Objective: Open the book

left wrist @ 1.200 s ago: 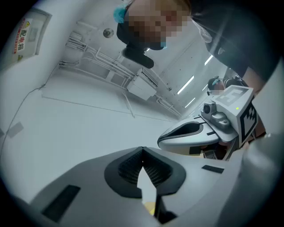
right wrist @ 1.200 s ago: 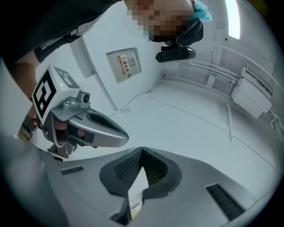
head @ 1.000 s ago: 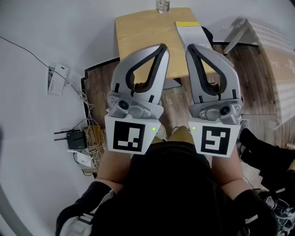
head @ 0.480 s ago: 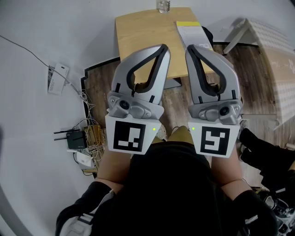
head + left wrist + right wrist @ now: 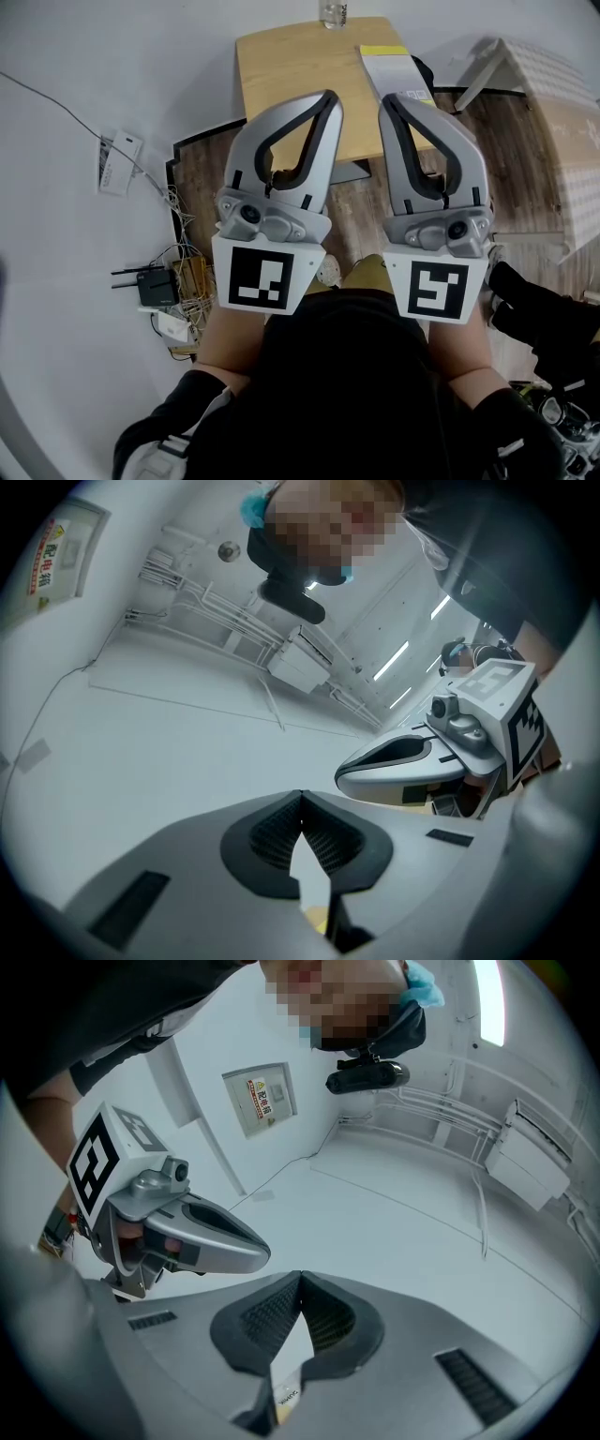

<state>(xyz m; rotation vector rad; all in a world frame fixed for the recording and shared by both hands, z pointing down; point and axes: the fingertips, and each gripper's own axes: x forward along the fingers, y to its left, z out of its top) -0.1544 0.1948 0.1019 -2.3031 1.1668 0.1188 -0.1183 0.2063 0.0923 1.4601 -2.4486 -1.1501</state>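
A closed grey book (image 5: pixel 394 67) with a yellow band at its far end lies on the right part of a small wooden table (image 5: pixel 286 75), seen far below in the head view. I hold both grippers raised side by side, well short of the table, tips tilted upward. The left gripper (image 5: pixel 330 97) is shut with nothing in it, and its ribbed pads meet at the tip (image 5: pixel 300 795). The right gripper (image 5: pixel 387 99) is also shut and empty, pads together (image 5: pixel 300 1275). Each gripper view faces white wall and ceiling and shows the other gripper alongside; neither shows the book.
A clear glass (image 5: pixel 332 13) stands at the table's far edge. On the floor to the left are a white power strip (image 5: pixel 114 159), a black router (image 5: pixel 150 281) and tangled cables. A white slatted frame (image 5: pixel 548 112) leans at the right.
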